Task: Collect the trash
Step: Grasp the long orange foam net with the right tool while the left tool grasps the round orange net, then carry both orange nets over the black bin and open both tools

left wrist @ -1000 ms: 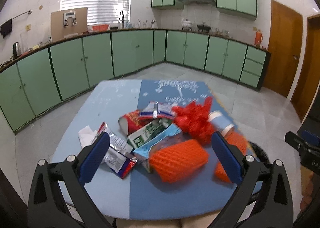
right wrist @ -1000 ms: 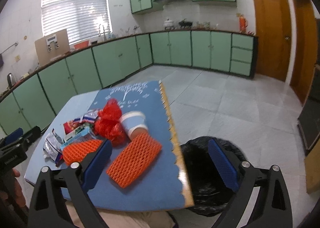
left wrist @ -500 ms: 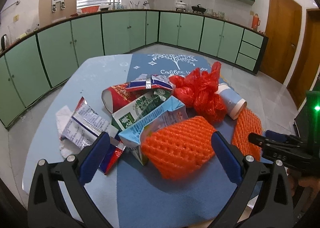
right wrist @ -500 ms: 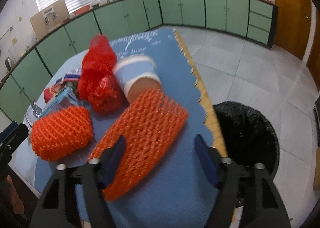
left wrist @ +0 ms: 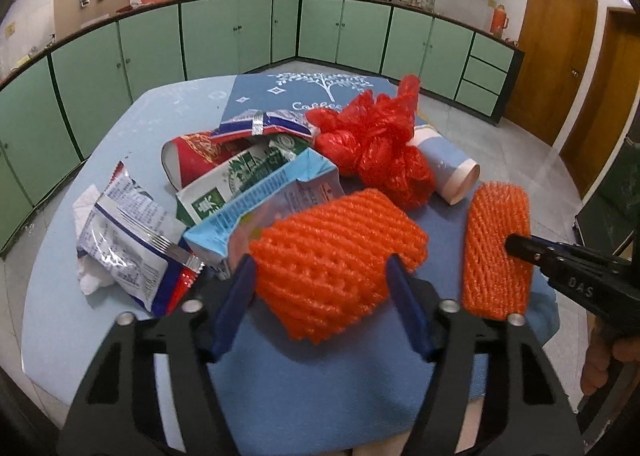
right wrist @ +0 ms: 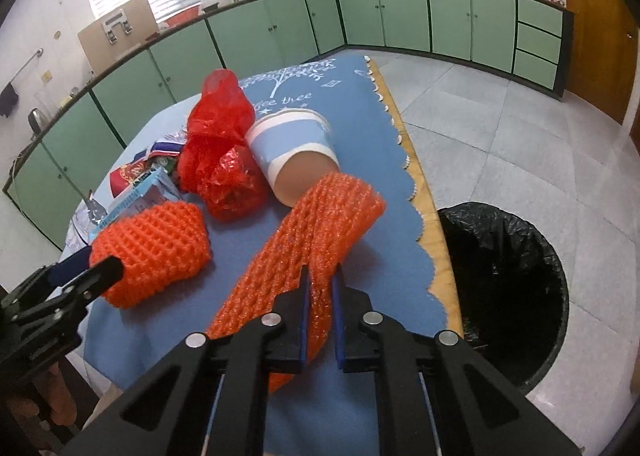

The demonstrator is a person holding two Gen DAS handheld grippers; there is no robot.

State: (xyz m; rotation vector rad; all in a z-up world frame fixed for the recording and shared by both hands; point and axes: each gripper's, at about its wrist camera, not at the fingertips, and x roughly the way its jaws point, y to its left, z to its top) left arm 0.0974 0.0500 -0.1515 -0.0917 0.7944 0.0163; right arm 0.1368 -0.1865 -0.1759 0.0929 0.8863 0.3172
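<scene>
Nearest the right wrist camera, the right gripper (right wrist: 320, 288) has its jaws pinched tight on the near end of a flattened orange foam net (right wrist: 316, 232), which lies on the blue mat (right wrist: 360, 116) close to the worktop's right edge. The left gripper (left wrist: 320, 276) has its jaws spread on either side of a second, puffier foam net (left wrist: 336, 252), its blue pads right against the net's sides, though I cannot tell whether they press it yet. So the pick-up step is in hand; next, I judge, the right net needs lifting and carrying rightward over the scalloped mat edge to the black-lined bin (right wrist: 508, 276) on the floor just beside the worktop (a short, unobstructed path). Behind the nets lie a paper cup (right wrist: 292, 148) on its side, a crumpled red plastic bag (left wrist: 376, 152), milk cartons (left wrist: 256, 192) and a snack wrapper (left wrist: 128, 240), crowding the left. Beyond is open tiled floor (right wrist: 500, 104).
</scene>
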